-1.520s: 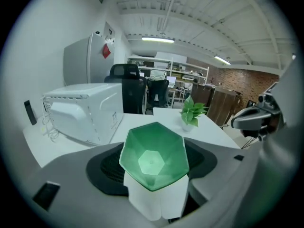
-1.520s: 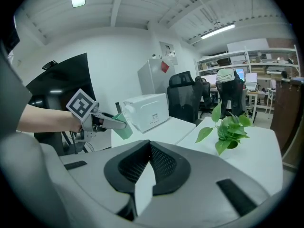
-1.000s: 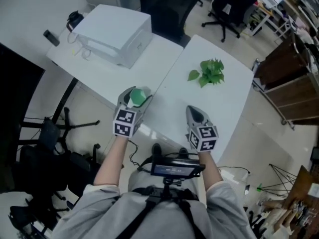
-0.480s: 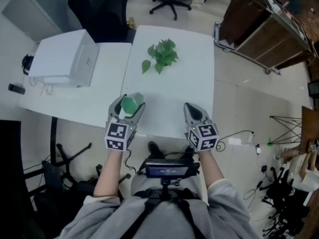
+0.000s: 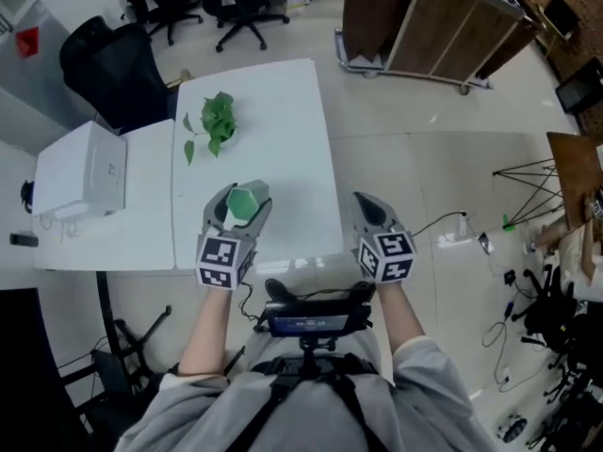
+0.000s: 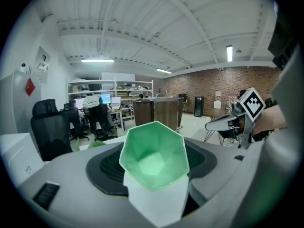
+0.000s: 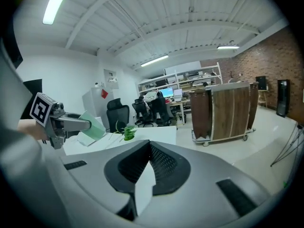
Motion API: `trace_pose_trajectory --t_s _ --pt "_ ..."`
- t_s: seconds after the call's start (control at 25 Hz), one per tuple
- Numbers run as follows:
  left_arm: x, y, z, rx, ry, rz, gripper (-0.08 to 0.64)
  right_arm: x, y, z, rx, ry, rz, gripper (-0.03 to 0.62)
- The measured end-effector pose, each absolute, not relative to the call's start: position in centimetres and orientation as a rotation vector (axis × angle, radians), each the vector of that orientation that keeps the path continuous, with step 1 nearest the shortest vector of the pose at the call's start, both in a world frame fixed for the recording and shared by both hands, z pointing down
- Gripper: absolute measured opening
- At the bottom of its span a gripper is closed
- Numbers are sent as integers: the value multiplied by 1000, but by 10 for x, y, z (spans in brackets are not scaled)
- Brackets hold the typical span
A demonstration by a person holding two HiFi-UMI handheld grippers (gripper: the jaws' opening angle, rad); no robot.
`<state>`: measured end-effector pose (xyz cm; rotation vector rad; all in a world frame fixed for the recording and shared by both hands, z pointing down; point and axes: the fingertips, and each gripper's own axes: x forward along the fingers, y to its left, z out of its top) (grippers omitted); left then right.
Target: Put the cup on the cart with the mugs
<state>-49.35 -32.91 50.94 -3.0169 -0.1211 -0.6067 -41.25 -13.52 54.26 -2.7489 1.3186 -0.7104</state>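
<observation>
Cup [image 6: 154, 158] gripped in left tool [image 5: 241, 200] above table [image 5: 273, 130] edge, right tool [image 5: 367, 203] clenched empty — floor [image 5: 405, 168] stretching to wooden cart [image 5: 424, 22]

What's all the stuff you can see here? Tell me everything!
cup: one, green, between the left gripper's jaws
tables: two, white, side by side
leafy sprig: one, green, on the table nearer the cart
box: one, white, on the other table
office chairs: at least three, black, beyond the tables
cart: one, brown wood, far side of the floor
left gripper: one, grey, shut on the cup
right gripper: one, grey, shut, empty
</observation>
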Motion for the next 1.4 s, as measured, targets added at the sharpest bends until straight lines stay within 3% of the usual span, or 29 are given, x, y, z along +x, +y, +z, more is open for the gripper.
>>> trace_pose_trajectory --t_s 0.68,1.0,1.4 --pt "-342 -16 508 -2972 -469 -576 324 -309 182 527 -2845 987 -647 2" --pt "-280 40 499 -2900 -650 -561 324 -268 230 519 -2876 861 -635 2" --pt "-159 46 498 -2896 -793 -528 324 -161 221 514 -2922 797 -635 2"
